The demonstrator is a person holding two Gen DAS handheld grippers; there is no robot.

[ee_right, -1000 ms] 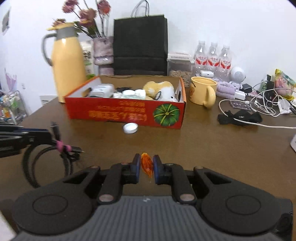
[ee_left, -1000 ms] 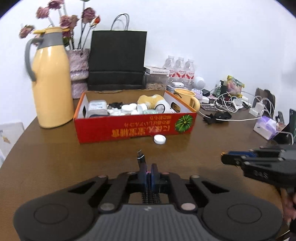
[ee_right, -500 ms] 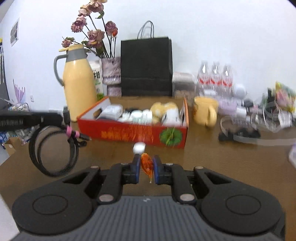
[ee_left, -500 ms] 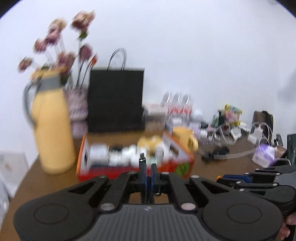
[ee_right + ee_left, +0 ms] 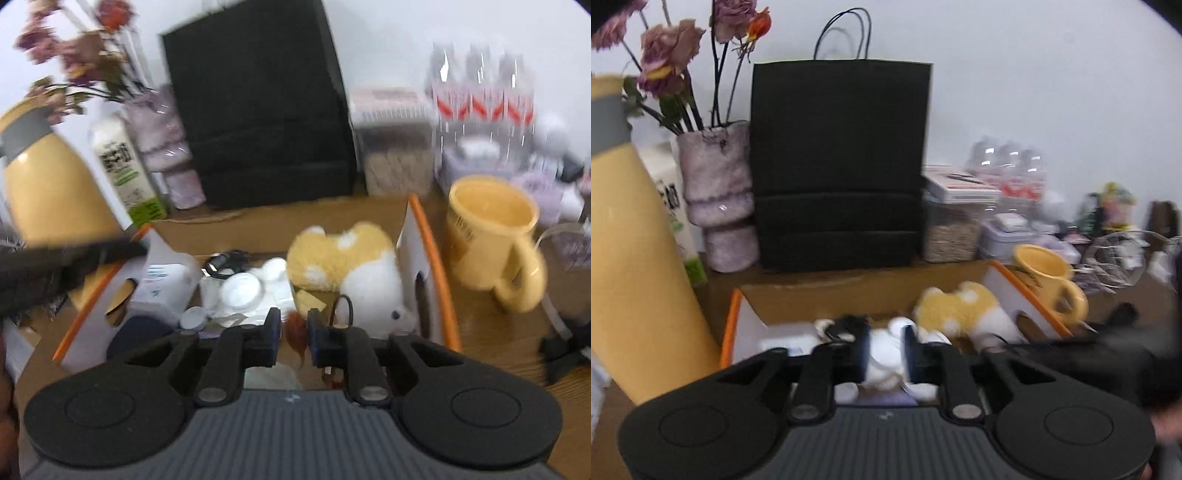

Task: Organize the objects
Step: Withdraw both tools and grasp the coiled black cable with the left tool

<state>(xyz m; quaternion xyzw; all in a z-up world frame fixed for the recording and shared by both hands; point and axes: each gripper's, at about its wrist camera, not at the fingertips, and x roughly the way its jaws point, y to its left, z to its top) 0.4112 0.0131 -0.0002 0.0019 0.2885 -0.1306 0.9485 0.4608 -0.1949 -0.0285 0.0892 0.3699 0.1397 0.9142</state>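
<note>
The orange-rimmed cardboard box (image 5: 1027,291) holds a yellow and white plush toy (image 5: 960,310), white lids and small items. My left gripper (image 5: 885,350) is open and empty above the box; the black cable is not between its pads. In the right wrist view the box (image 5: 432,266) lies below my right gripper (image 5: 293,332), which is open. The small orange item (image 5: 297,328) sits loose between its parted pads. The plush toy (image 5: 351,266) lies just beyond, and the left gripper's arm (image 5: 55,266) reaches in from the left.
A yellow thermos (image 5: 631,258), a vase of dried flowers (image 5: 716,192) and a black paper bag (image 5: 838,166) stand behind the box. A yellow mug (image 5: 491,236), water bottles (image 5: 484,92) and tangled cables are on the right.
Both grippers rose from the table and moved forward over the box. Both opened: the left no longer holds the black cable, and the right's pads parted around the orange item.
</note>
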